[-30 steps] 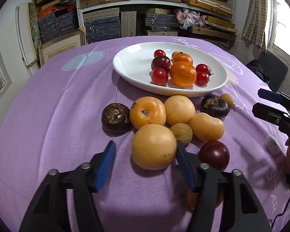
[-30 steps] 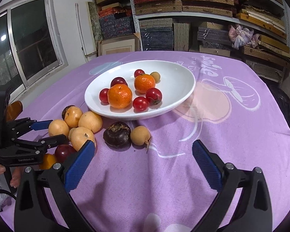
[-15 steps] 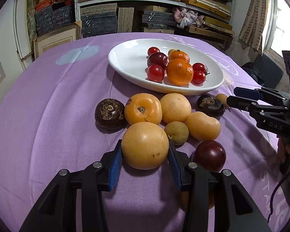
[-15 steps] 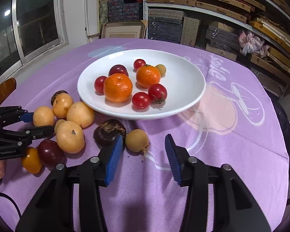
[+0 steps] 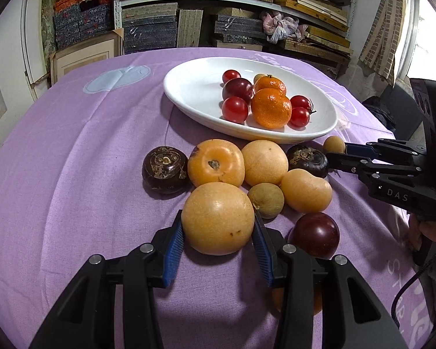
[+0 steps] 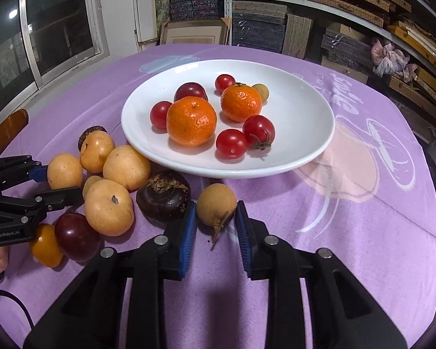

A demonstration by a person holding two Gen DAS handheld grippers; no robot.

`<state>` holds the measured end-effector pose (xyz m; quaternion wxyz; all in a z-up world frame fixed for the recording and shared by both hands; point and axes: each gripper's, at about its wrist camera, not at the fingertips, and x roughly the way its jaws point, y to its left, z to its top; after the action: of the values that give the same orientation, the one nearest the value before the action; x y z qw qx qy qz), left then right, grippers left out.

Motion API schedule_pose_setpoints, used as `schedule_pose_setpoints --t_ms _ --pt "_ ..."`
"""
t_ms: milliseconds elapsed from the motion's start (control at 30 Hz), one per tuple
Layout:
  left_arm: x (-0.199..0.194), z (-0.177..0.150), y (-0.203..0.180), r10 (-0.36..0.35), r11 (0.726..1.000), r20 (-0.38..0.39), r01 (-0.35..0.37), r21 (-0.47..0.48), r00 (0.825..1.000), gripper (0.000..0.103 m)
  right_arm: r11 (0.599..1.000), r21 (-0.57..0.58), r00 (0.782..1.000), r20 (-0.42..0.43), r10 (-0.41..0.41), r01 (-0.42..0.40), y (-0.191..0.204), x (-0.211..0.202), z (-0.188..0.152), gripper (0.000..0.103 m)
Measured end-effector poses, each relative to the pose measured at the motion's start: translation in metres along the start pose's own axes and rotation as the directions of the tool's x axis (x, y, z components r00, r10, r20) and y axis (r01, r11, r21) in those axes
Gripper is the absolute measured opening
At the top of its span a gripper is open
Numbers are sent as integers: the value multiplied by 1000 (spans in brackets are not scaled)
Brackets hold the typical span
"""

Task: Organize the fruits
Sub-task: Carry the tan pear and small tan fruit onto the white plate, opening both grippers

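Step in hand: both grippers are closed on fruit lying on the tabletop (image 6: pixel 363 232), ready to lift toward the white plate (image 6: pixel 305 157); my reading is that the lift has not yet begun.
Left gripper (image 5: pixel 218 240): its blue pads press both flanks of a large yellow-orange round fruit (image 5: pixel 217 218), the nearest of the cluster; the fruit rests on the purple cloth (image 5: pixel 72 174), with a small tan fruit (image 5: pixel 266 200) touching or just beside its right side.
Right gripper (image 6: pixel 215 226): closed on a small tan longan-like fruit (image 6: pixel 216 205) with a dry stem (image 6: pixel 219 228) pointing near; it lies just near of the plate's rim, beside a dark brown mangosteen-like fruit (image 6: pixel 163 195) at its left.
Plate contents: two mandarins (image 6: pixel 191 120), cherry tomatoes (image 6: pixel 231 143), a dark plum (image 6: pixel 190 91) and one small tan fruit (image 6: pixel 261 91) crowd the left and middle; the right part of the plate is bare.
Lift well: raise each fruit straight up before carrying it far, so the neighbours are not nudged into rolling; the big fruit is smooth and round, so it probably slips if tilted; keep the gripper level across its widest part.
Placement: lower into the bare part of the plate and open only once the fruit rests, since round fruit would likely roll on the shallow slope.
Risk: the two grippers converge on one plate; staggering them seems wise.
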<state>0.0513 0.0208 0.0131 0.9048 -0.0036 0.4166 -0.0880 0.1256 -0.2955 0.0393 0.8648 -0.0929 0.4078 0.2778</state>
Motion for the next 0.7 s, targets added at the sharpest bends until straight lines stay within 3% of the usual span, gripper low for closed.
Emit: schedule_pose_setpoints --t_ms 233,367,500,700 --pt "-25 11 9 11 999 80 -8 -37 997 44 998 59 999 35 37 -39 -10 -18 -3 26" --pt "-28 39 15 21 999 90 -17 -50 996 44 994 82 994 87 60 -67 -14 -36 2 26" --pt "-8 80 11 51 998 74 -50 -26 996 44 991 123 992 119 36 -50 -23 -36 27 26" --pt "42 124 7 77 997 33 -76 -31 996 44 980 196 990 131 -51 25 -50 -3 69 26"
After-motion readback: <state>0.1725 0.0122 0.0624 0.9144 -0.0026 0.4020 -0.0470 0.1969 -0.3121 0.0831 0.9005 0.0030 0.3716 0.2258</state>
